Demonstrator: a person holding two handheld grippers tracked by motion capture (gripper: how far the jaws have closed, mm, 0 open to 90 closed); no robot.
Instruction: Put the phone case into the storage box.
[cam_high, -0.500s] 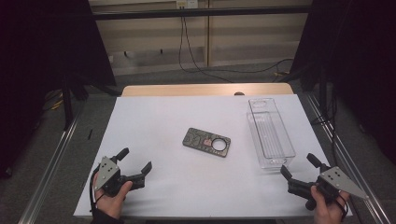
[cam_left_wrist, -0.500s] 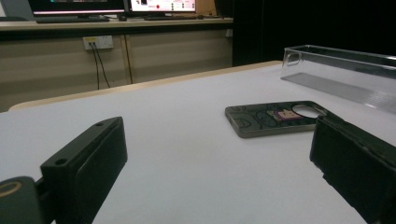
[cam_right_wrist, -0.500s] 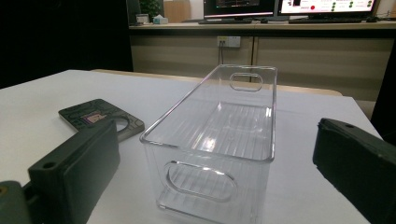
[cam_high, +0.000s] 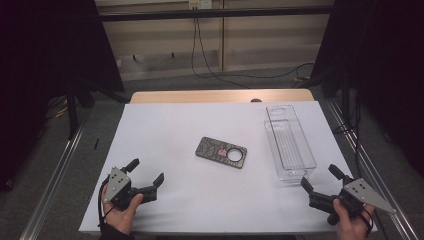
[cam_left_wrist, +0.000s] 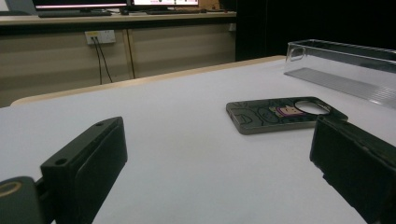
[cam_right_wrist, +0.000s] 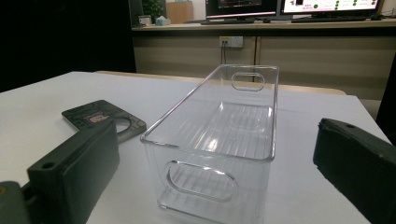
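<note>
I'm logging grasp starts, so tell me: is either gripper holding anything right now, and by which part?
Nothing is held. The left gripper and right gripper are both open, apart from the phone case and clear bin.

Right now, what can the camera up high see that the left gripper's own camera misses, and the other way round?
The high view alone takes in both hands, the left gripper and right gripper, each with jaws apart, and the whole white table. The left gripper view alone gives a low, close look between its own jaws, plus a wall socket and monitors on a desk behind. Both share the patterned phone case lying flat and the clear plastic bin beyond it, apart from each other.
</note>
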